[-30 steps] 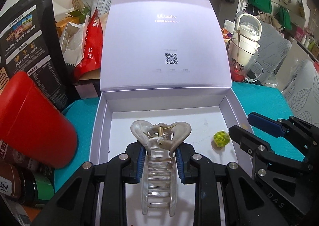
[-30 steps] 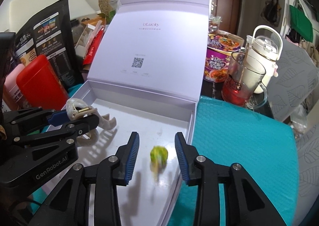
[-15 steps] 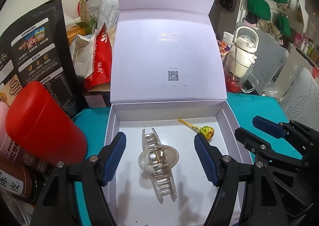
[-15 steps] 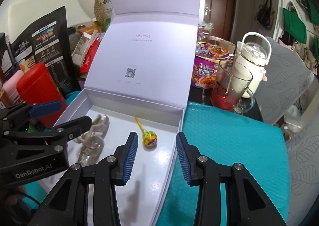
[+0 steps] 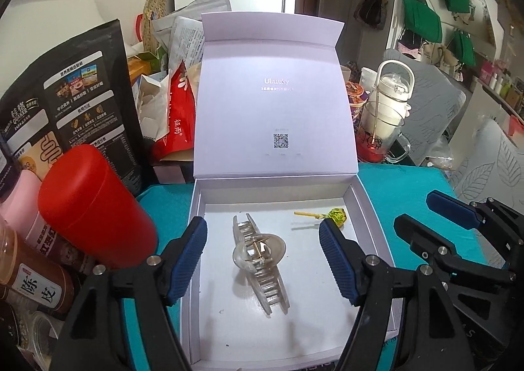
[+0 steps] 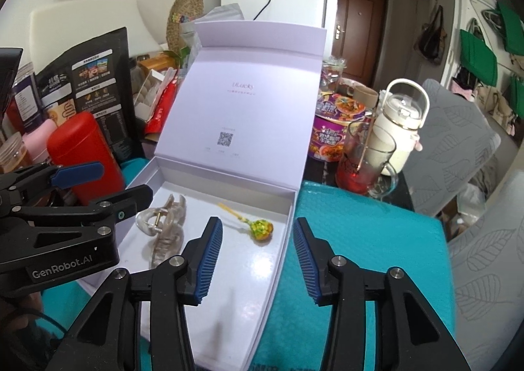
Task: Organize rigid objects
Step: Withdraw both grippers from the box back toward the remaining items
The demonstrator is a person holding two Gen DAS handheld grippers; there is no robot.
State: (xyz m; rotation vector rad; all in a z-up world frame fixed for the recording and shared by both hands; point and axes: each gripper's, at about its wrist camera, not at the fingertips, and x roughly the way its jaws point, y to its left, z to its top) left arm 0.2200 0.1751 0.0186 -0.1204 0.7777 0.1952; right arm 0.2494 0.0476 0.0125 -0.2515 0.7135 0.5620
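Two hand-held grippers hang over an open white box (image 5: 357, 204) on a teal mat (image 6: 376, 240), both empty. The left gripper (image 5: 262, 256) has its jaws well apart above a clear hair claw (image 5: 258, 253) that lies free on the box floor; the right gripper (image 6: 257, 256) has its jaws opening, with nothing pressed between the pads, and a lollipop (image 6: 260, 228) lies on the floor beyond them. Both items are inside the box, near each other but not touching, so the step in hand looks like the release and pull-away. To do it well, each gripper should probably lift straight up and back, pads wide, so neither catches the claw's teeth or the box wall, and neither nudges the upright lid (image 5: 275, 102). In the left wrist view the claw's long axis runs from the back of the box toward the front, slanting a little right as it nears the camera, with its rounded hinge lobes off to one side. The lollipop's stick points to the back left, its green-wrapped head toward the right wall.
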